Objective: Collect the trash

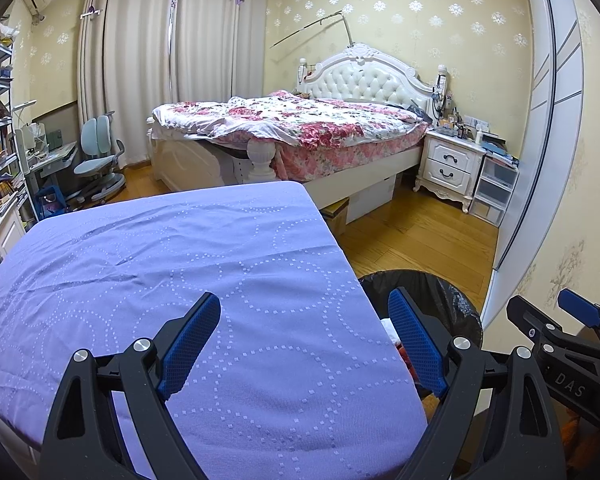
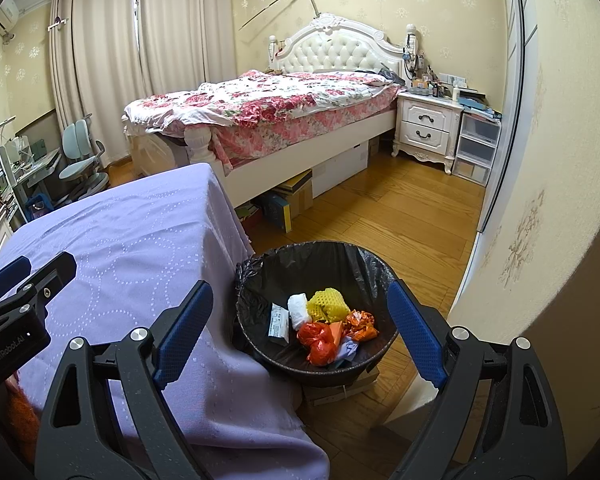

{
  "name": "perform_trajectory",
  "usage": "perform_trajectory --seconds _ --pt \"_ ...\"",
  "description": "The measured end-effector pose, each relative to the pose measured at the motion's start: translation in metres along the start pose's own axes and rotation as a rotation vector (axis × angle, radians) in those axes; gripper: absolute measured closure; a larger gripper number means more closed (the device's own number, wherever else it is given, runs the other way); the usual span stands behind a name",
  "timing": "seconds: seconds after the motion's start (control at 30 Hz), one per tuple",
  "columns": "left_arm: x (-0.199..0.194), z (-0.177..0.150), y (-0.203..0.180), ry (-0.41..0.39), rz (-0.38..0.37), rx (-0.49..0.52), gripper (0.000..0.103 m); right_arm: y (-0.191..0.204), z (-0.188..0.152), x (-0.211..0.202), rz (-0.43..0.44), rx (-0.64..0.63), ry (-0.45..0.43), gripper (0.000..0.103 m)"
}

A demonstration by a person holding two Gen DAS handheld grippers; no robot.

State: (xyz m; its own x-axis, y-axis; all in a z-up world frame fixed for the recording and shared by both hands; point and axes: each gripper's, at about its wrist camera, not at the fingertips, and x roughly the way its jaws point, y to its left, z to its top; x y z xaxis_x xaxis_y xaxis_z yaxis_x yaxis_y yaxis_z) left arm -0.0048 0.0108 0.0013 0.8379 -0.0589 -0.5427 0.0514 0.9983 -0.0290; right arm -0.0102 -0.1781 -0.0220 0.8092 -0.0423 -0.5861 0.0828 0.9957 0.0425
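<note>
A black bin with a black liner (image 2: 360, 264) stands on the wood floor beside the table's right corner; its rim also shows in the left wrist view (image 1: 440, 284). Inside lie several pieces of trash: yellow foam netting (image 2: 329, 305), a white wad (image 2: 298, 309), a red bag (image 2: 318, 342), orange wrappers (image 2: 360, 325) and a small packet (image 2: 278, 322). My right gripper (image 2: 300, 320) is open and empty above the bin's near side. My left gripper (image 1: 304, 334) is open and empty over the lilac tablecloth (image 1: 180, 264), whose top is bare.
A bed with a floral quilt (image 2: 268, 108) stands behind the table, with boxes under it (image 2: 296, 196). A white nightstand (image 2: 428, 128) and plastic drawers (image 2: 476, 152) are at the far right. A wardrobe door (image 2: 540, 160) runs close on the right. A desk chair (image 1: 100, 160) and shelves are at left.
</note>
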Motion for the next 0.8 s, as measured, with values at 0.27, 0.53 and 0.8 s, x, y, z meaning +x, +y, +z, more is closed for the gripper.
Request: perform_trajectory --seconds 0.27,0.53,0.8 --pt "-0.0019 -0.0002 -0.0006 0.000 0.001 0.000 0.017 0.0003 -0.0001 -0.0002 0.000 0.000 0.000 0.016" --pt "-0.0025 0.0016 -0.0036 -0.009 0.007 0.016 0.017 0.0016 0.0008 -0.0020 0.001 0.001 0.000 0.016" --pt "-0.0030 0.0018 -0.0037 -0.020 0.011 0.019 0.017 0.0011 0.0002 -0.0008 0.000 -0.001 0.000 0.016"
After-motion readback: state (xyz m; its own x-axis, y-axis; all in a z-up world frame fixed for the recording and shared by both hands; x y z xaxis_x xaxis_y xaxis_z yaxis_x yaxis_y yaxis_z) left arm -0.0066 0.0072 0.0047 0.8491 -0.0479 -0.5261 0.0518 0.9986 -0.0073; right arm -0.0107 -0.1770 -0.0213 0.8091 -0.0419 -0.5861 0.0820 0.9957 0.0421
